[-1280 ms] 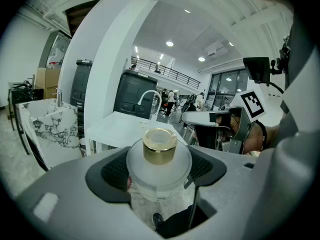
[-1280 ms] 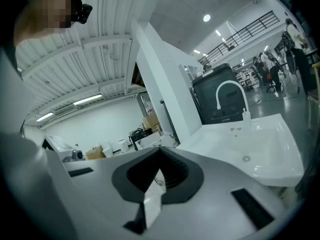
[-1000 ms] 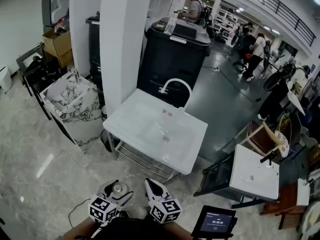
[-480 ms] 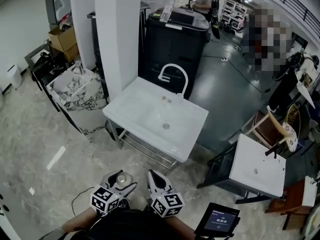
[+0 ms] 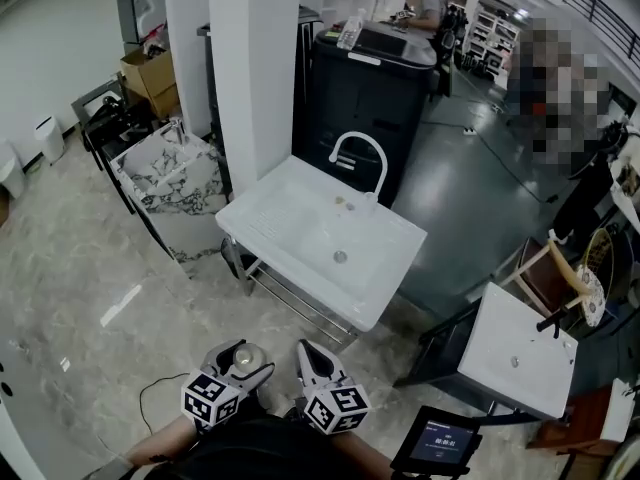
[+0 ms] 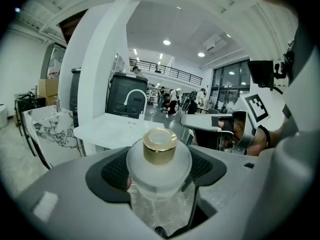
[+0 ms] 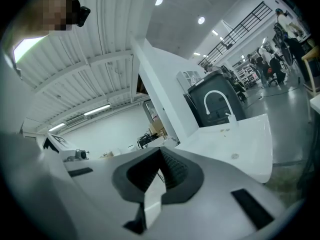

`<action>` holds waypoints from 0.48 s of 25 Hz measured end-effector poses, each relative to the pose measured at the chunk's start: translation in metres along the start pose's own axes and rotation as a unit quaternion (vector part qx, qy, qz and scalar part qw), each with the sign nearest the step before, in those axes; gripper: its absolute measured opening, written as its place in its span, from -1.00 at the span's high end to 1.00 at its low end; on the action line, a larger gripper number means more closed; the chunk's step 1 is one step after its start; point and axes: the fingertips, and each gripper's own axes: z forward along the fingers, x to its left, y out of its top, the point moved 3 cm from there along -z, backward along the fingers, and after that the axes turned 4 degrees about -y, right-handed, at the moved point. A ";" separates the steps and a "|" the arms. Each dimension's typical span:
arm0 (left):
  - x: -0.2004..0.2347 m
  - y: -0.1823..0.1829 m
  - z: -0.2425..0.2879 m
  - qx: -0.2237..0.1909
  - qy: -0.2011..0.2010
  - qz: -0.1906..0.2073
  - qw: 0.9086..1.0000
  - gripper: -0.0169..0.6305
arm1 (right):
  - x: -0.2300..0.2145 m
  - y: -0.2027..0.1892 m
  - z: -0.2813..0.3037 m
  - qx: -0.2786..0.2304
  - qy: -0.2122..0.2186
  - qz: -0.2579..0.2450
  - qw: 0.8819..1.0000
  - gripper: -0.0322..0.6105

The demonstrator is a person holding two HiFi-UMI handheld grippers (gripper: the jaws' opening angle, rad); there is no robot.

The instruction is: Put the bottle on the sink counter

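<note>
1. Marble veining marks the basin unit that we see farthest left. It stands ahead and to the left of the left gripper, well apart from it.
2. We find the left gripper low in the head view, close to the person's body. Its jaws are clamped on the bottle.
3. In the left gripper view, we see the bottle upright between the dark pads. Its body is frosted and clear, and its gold cap stands above the jaws. So the bottle is in the grip, not on the counter.
4. We place the white sink counter ahead of both grippers and well apart from them. It has a curved white faucet at its far edge and a drain in the basin. Beyond it, farther from the grippers, stand a white pillar and a black cabinet.
5. We see the right gripper just beside the left one, on its right. In the right gripper view its jaws stand together at the tips, with nothing between them. The sink counter lies ahead and to the right of those jaws.
6. Right of the right gripper, we note a tablet with a dark screen. A smaller white basin sits farther right and ahead.
</note>
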 end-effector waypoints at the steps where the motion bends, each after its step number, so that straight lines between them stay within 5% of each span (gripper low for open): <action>1: 0.003 0.000 0.001 -0.001 0.004 -0.003 1.000 -0.09 | -0.002 0.000 0.002 0.002 0.002 0.001 1.000 0.91; 12: 0.040 0.006 0.028 0.005 0.007 -0.018 1.000 -0.09 | -0.022 -0.002 0.036 0.019 -0.007 0.013 1.000 0.91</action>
